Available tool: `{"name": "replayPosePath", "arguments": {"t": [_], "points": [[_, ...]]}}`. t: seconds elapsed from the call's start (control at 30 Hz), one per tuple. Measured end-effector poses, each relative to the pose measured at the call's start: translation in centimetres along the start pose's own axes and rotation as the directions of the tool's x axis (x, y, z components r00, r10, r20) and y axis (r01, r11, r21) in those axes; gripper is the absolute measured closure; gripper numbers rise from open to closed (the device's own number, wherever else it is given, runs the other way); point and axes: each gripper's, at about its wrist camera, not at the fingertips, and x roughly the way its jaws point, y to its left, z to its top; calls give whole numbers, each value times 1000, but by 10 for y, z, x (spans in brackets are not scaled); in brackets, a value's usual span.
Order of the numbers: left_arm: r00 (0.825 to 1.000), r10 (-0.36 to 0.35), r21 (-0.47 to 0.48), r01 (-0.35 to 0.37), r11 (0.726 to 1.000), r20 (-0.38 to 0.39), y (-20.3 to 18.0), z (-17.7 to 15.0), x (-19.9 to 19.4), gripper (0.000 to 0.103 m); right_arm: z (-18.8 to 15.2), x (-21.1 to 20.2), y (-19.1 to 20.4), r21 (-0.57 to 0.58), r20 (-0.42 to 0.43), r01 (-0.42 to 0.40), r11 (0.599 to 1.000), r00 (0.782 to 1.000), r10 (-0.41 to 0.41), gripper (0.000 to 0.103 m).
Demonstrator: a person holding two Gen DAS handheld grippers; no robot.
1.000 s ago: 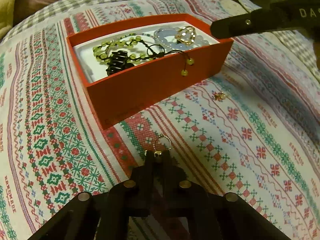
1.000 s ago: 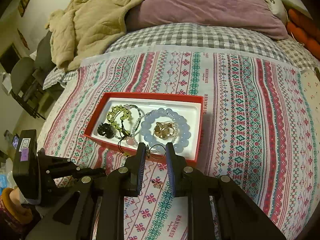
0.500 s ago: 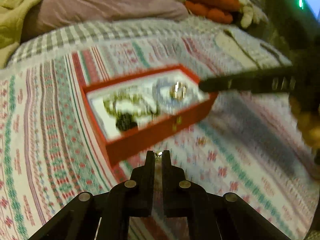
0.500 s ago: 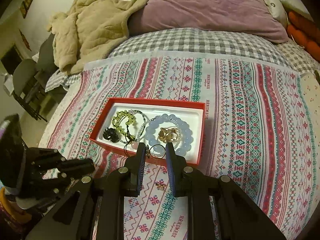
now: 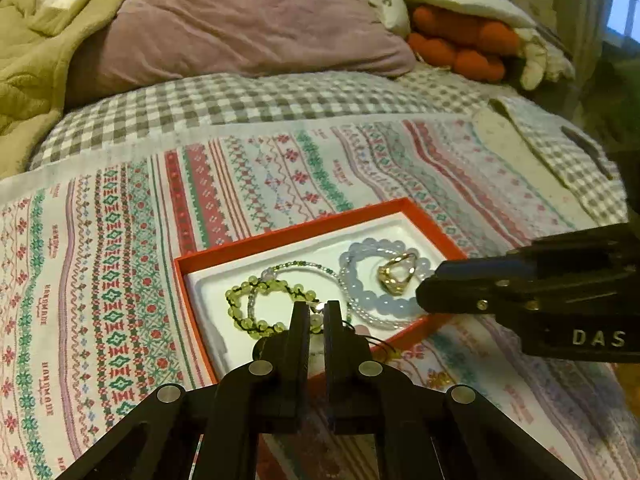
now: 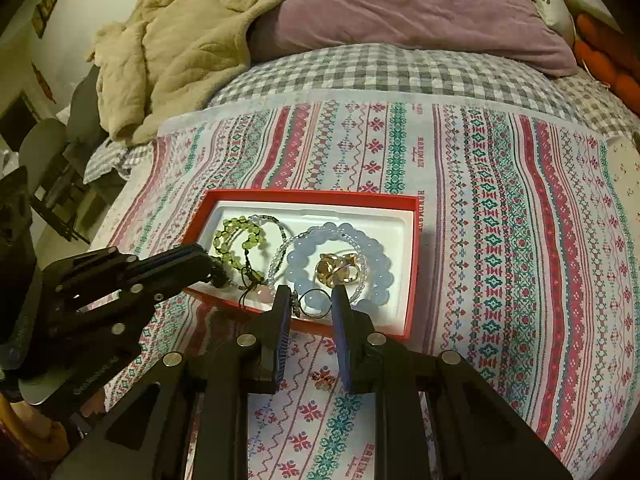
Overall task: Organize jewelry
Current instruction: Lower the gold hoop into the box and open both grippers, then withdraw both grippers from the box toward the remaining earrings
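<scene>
**Gently now: a ring poised over the box's near edge**

Right at the front wall of the shallow red cardboard box, with its smooth white moulded liner, the right tool pinches a thin silver wire ring between its ribbed blue pads. The ring hangs just above the near rim. The left tool is closed, its tips over the box's near left corner. Whether something tiny sits between them I cannot make out.

To my eye the step is setting the ring inside. It would go best by carrying it a touch further over the wall, lowering it onto bare liner and parting the pads slowly, since a light hoop like that tends to roll or spring away.

Already in the box lie a chunky pale-blue glossy bead bracelet encircling a bulky polished gold ring, and a knotted green bead bracelet on dark cord. A small gold trinket lies on the woven, cross-stitch-patterned bedspread in front of the box, not yet put away.
</scene>
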Motion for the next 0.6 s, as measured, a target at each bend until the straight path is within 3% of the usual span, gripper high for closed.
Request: {"name": "replayPosePath", "arguments": {"t": [0.13, 0.2, 0.3, 0.43, 0.6], "points": [[1000, 18, -5, -18, 1000, -9, -1, 0, 1, 94, 2, 2, -3, 19, -2, 4, 1000, 1000, -4, 81], [1000, 29, 2, -29, 1000, -4, -3, 0, -3, 76, 2, 0, -5, 24, -6, 4, 1000, 1000, -4, 80], [999, 46, 6, -46, 999, 2, -3, -1, -10, 62, 1, -7, -6, 19, -2, 9, 1000, 1000, -9, 74], [998, 68, -5, -68, 998, -7, -1, -8, -24, 43, -4, -22, -8, 19, 18, 6, 1000, 1000, -7, 54], [995, 91, -22, -91, 996, -34, 2, -23, -35, 22, -16, -35, -13, 13, 28, 23, 1000, 999, -23, 45]]}}
